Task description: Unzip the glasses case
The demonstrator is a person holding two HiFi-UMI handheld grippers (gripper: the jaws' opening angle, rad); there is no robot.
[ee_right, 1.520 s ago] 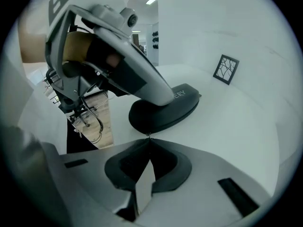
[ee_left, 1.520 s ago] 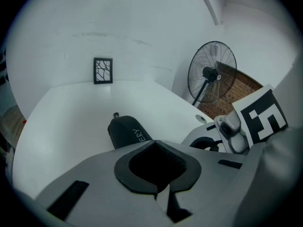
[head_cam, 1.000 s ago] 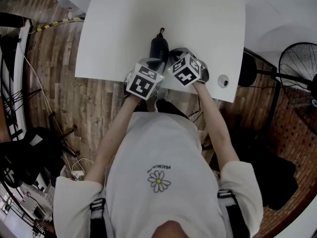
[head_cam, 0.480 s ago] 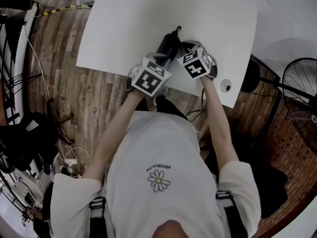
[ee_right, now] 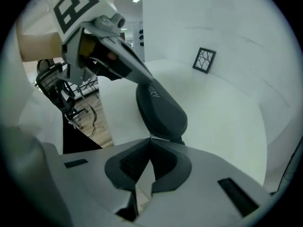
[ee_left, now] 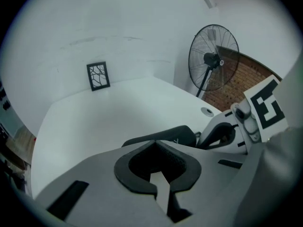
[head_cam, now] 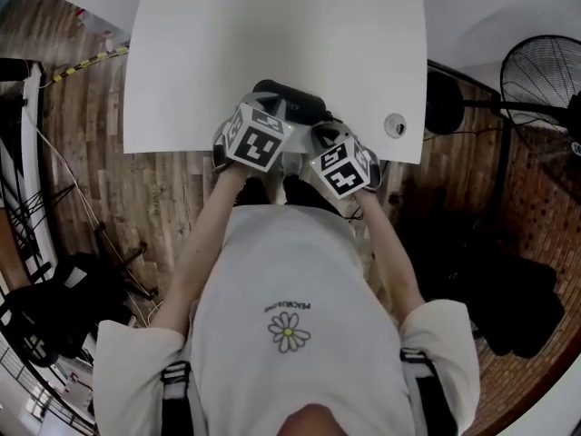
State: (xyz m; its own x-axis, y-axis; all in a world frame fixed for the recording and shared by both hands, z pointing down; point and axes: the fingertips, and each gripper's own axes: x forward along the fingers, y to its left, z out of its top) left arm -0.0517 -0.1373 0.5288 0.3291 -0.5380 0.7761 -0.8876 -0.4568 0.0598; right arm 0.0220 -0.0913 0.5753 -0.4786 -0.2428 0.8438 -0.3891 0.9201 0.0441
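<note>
A black glasses case (head_cam: pixel 292 101) lies crosswise near the front edge of the white table (head_cam: pixel 272 25). My left gripper (head_cam: pixel 270 109) is shut on the case's left end; in the right gripper view its dark fingers (ee_right: pixel 135 70) pinch the far end of the case (ee_right: pixel 161 110). My right gripper (head_cam: pixel 320 130) is shut at the case's near end, and a small metal zip pull (ee_right: pixel 150 136) shows right at its closed tips (ee_right: pixel 150 140). In the left gripper view the closed jaws (ee_left: pixel 154 143) hide most of the case (ee_left: pixel 170 135).
A round cable hole (head_cam: pixel 394 124) sits at the table's front right corner. A standing fan (head_cam: pixel 545 80) is on the wooden floor to the right. A small black framed card (ee_left: pixel 98 75) stands at the table's far edge. The person's body is close behind both grippers.
The case has swung from pointing away from me to lying across the table edge. My right gripper has drawn back toward the body and to the right; the left stayed on the case.
</note>
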